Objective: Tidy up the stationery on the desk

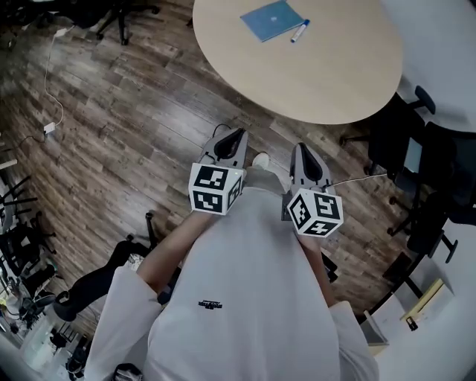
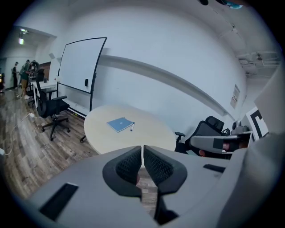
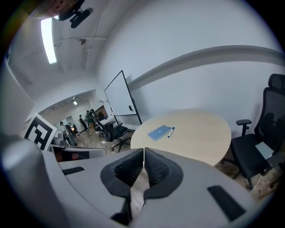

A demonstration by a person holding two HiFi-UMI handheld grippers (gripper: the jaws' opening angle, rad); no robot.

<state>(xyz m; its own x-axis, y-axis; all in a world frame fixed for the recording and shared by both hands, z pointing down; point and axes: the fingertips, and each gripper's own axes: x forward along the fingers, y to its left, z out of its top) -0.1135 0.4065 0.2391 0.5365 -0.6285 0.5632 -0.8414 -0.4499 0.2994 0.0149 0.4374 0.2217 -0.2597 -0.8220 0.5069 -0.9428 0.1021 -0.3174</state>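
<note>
A blue notebook (image 1: 272, 19) lies on the round beige table (image 1: 327, 82), with a blue-capped white marker (image 1: 299, 31) right beside it. The notebook (image 2: 120, 124) and marker (image 2: 132, 127) also show in the left gripper view, and the notebook (image 3: 159, 132) and marker (image 3: 170, 132) in the right gripper view. My left gripper (image 1: 230, 141) and right gripper (image 1: 306, 160) hang side by side over the wooden floor, well short of the table. Both are shut with nothing between the jaws.
Black office chairs (image 1: 416, 149) stand at the table's right. Another chair (image 2: 51, 109) and a whiteboard (image 2: 80, 64) stand to the left, with people (image 2: 24, 73) far behind. A cable (image 1: 50, 89) runs across the wooden floor.
</note>
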